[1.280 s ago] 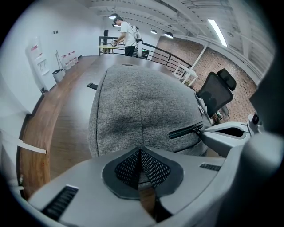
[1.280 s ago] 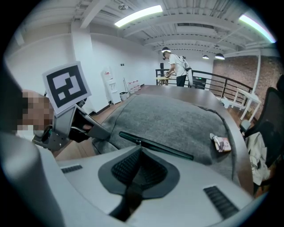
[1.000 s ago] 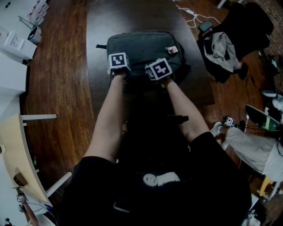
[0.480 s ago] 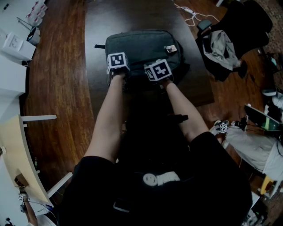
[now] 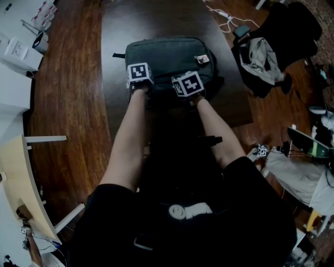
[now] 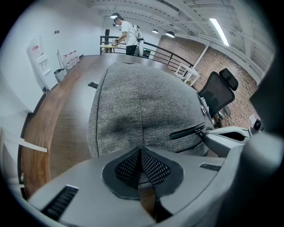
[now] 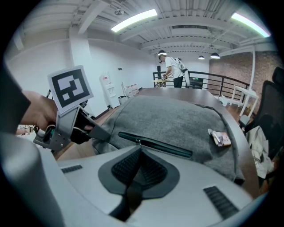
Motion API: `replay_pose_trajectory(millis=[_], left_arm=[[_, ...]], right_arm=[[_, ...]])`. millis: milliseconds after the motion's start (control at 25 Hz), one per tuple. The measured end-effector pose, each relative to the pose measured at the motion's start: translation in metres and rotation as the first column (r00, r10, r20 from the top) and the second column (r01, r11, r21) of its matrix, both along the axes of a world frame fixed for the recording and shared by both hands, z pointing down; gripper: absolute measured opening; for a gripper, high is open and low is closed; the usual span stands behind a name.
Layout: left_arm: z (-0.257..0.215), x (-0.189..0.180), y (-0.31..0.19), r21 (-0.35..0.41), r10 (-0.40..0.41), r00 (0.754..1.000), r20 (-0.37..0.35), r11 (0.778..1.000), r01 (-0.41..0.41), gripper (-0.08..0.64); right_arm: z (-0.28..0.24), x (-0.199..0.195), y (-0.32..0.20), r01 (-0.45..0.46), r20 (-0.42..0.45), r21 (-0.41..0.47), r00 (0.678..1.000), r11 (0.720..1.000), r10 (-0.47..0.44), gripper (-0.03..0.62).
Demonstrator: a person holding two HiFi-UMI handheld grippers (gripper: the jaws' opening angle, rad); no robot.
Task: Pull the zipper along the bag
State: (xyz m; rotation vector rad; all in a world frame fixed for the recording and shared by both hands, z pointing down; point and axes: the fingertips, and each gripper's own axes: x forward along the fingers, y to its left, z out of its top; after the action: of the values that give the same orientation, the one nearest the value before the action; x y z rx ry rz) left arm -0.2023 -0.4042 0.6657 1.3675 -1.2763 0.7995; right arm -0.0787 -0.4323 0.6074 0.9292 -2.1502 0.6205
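A grey fabric bag (image 5: pixel 167 55) lies on the dark table (image 5: pixel 120 31) in front of me. A dark zipper (image 7: pixel 155 144) runs across the bag's near face (image 7: pixel 177 119). My right gripper (image 7: pixel 140 148) is shut, and the small zipper pull (image 7: pixel 138 142) sits right at its pad tips. In the left gripper view the same zipper (image 6: pixel 188 132) shows at the right, beside the right gripper's finger. My left gripper (image 6: pixel 141 153) is shut at the bag's near left edge (image 6: pixel 111 133), with fabric pinched between its pads. In the head view both marker cubes, left gripper (image 5: pixel 139 74) and right gripper (image 5: pixel 188 83), hide the jaws.
A small tag (image 7: pixel 220 138) lies on the bag's right side. An office chair with clothes (image 5: pixel 271 52) stands right of the table, with white cables (image 5: pixel 227 15) at the far end. White boxes (image 5: pixel 18 52) are at the left. A person (image 6: pixel 128 33) stands far behind.
Both grippers stay at the bag's near edge. The right one has edged only slightly to the right and the bag has barely shifted.
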Motion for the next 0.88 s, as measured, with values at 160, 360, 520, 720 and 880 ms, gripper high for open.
replay_pose_trajectory(millis=[160, 360, 520, 720, 880], left_arm=[[-0.0002, 0.0000, 0.0004, 0.003, 0.002, 1.000, -0.002, 1.000, -0.002, 0.000], [-0.0007, -0.0011, -0.0002, 0.000, -0.007, 1.000, 0.000, 1.000, 0.007, 0.000], [-0.0013, -0.0021, -0.0005, 0.003, -0.007, 1.000, 0.001, 1.000, 0.007, 0.000], [-0.0022, -0.0030, 0.0017, 0.001, -0.009, 1.000, -0.007, 1.000, 0.009, 0.000], [-0.0019, -0.0029, 0.0004, 0.004, -0.012, 1.000, -0.008, 1.000, 0.012, 0.000]], right_arm=[[-0.0002, 0.0025, 0.0002, -0.009, -0.006, 0.007, 1.000, 1.000, 0.009, 0.017], [-0.0007, 0.0039, -0.0014, -0.007, -0.011, 0.013, 1.000, 1.000, 0.007, 0.017], [-0.0012, 0.0037, -0.0017, -0.012, -0.006, 0.011, 1.000, 1.000, 0.012, 0.017], [-0.0023, 0.0049, -0.0012, -0.018, -0.004, 0.010, 1.000, 1.000, 0.018, 0.017], [-0.0013, 0.0084, -0.0028, -0.034, 0.009, -0.001, 0.999, 0.999, 0.034, 0.018]])
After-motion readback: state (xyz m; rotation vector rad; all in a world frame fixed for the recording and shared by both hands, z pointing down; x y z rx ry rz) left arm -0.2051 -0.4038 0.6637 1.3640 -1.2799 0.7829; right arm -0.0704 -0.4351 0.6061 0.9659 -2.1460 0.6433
